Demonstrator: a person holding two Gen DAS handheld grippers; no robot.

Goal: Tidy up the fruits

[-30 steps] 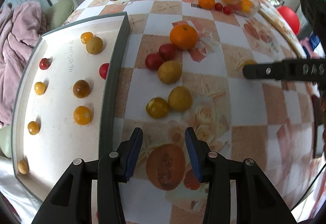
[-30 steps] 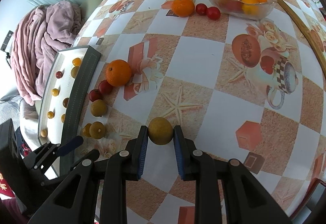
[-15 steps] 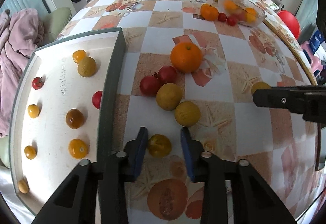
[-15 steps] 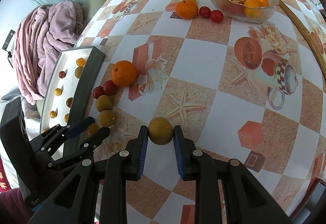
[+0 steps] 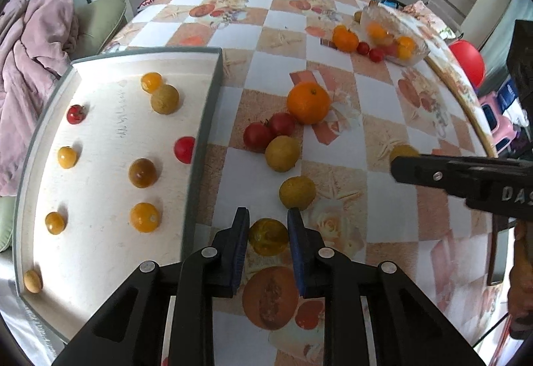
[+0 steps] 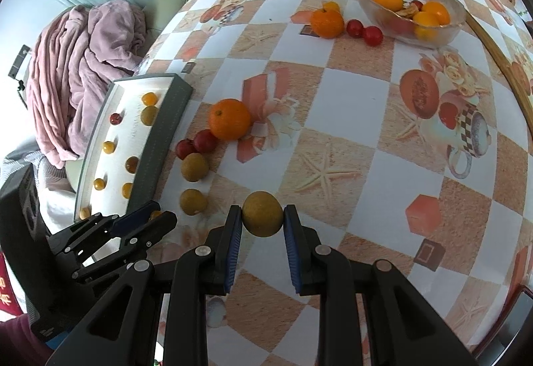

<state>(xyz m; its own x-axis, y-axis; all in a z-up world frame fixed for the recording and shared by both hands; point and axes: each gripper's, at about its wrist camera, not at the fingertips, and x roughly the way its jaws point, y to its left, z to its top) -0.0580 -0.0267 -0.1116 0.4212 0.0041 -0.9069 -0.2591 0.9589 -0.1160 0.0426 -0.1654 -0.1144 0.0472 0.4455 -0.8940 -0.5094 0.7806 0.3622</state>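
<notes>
My left gripper [image 5: 267,216] has its jaws closing, and the blue pads press both sides of a dark yellow-green tomato [image 5: 268,237] just right of the tray's grey rim [image 5: 203,133]. The white tray carries several small yellow, red and brownish fruits. My right gripper [image 6: 262,211] is shut on a round brownish-yellow fruit [image 6: 262,221] above the checked tablecloth. In the left wrist view it comes in from the right edge. On the cloth beyond lie an orange [image 5: 308,103], two red tomatoes [image 5: 258,137] and two yellow-green fruits [image 5: 282,153].
A glass bowl [image 6: 409,6] with oranges and tomatoes stands at the far right, with a mandarin [image 6: 327,23] and two cherry tomatoes beside it. A pink blanket [image 6: 83,66] and a green cushion lie past the tray. The table's wooden edge [image 5: 466,106] curves along the right.
The left gripper moved forward over the dark yellow-green tomato and its jaws closed onto it. The right gripper kept hold of its fruit and shifted slightly.
</notes>
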